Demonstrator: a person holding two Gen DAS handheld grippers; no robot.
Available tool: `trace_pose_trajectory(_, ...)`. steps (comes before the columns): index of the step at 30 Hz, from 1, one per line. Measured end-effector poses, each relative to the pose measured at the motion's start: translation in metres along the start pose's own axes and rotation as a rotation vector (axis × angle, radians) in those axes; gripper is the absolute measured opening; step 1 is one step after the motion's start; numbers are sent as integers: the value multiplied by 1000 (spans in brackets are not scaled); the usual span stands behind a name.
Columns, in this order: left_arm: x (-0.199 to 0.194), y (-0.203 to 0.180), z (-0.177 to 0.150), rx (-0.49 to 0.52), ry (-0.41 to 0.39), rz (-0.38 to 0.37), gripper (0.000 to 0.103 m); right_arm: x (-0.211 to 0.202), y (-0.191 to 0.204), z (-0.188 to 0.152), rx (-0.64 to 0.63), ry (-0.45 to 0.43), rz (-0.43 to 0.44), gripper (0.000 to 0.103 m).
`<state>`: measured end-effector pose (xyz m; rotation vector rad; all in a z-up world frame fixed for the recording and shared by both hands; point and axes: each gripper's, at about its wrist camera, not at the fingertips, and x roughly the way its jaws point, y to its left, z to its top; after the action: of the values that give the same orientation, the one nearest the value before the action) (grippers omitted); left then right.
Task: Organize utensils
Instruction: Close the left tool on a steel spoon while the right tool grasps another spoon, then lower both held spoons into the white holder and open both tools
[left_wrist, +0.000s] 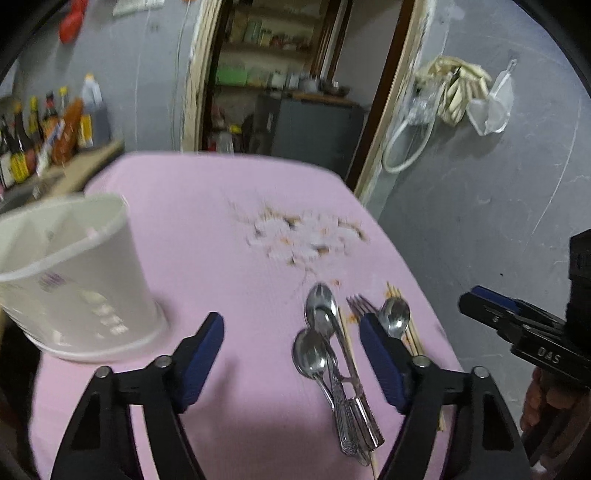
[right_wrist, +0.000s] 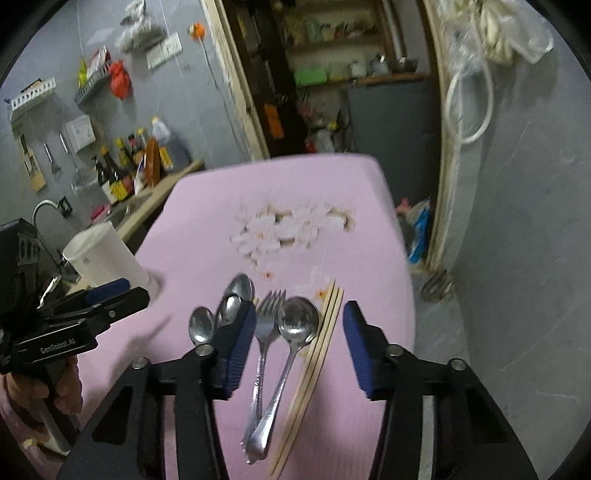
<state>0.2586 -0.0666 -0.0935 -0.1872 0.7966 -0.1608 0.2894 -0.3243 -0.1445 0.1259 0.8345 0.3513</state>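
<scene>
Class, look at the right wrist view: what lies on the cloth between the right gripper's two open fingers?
In the right wrist view, the right gripper frames a fork, a large spoon and wooden chopsticks lying on the pink cloth.

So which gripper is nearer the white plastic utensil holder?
Left. The left gripper hovers open just right of the white plastic utensil holder; the right gripper is open over the metal cutlery, farther away.

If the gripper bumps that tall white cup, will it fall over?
Probably it tips easily: the white cup is tall, and it looks empty, so likely light. It has a slightly flared base on the pink cloth, which may help a little.
</scene>
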Motion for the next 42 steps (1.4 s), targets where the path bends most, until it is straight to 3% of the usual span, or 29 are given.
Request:
trace_pose_trajectory(14,71,8,-3,-53,208,-85,34,78,-11,10,-136,178,153,26)
trace_pose_trajectory(27,87,11,-1,-32,280,-181,10,94,-5,18,-261,261,255,5)
trace_pose_trajectory(31,86,11,2,-20,308,-196,5,86,-3,22,-269,258,235,4)
trace_pose_trajectory(36,72,7,6,21,287,-172,3,62,5,19,-270,206,163,4)
trace_pose_trajectory(42,30,9,13,31,186,-114,3,14,22,20,-246,72,0,4)
